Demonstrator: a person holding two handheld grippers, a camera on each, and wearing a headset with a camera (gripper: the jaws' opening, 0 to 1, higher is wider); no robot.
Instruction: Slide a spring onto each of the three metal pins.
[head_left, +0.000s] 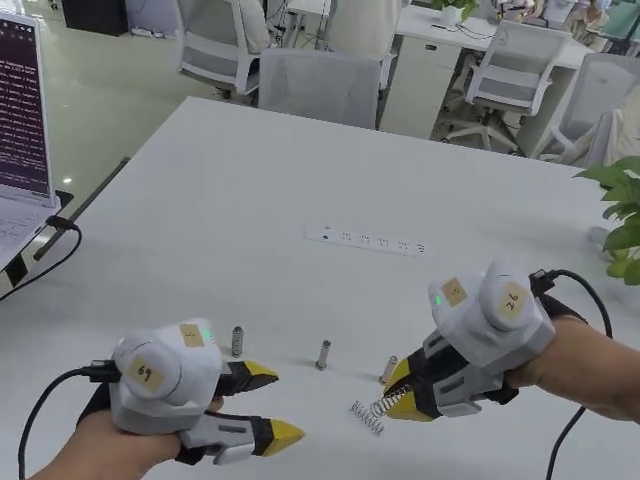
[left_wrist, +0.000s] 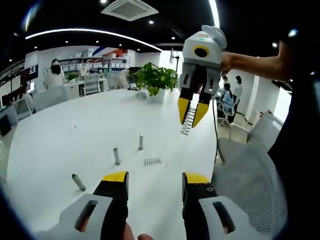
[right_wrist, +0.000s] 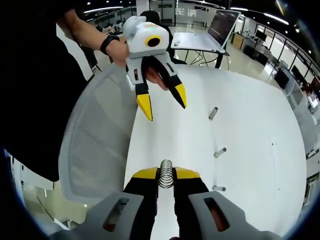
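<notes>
Holding one spring (right_wrist: 166, 173) in my right gripper (head_left: 400, 395), jaws pinched on it, coil poking past the tips, axis slanted, not upright. Left gripper (head_left: 279, 403) gapes wide, nothing in it. Loose spring (head_left: 367, 417) lies flat on table (head_left: 300, 180) just beside right tips. Nearest pin (head_left: 388, 370) stands upright just behind those tips, so right hand's closer; I'd say coil needs tipping vertical over it. Mid pin (head_left: 323, 354) bare. Far-left pin (head_left: 237, 341) looks ribbed, maybe sprung already, can't tell.

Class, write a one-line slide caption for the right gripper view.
Right gripper holds a spring over the table with three pins; the left gripper hovers open opposite.
</notes>
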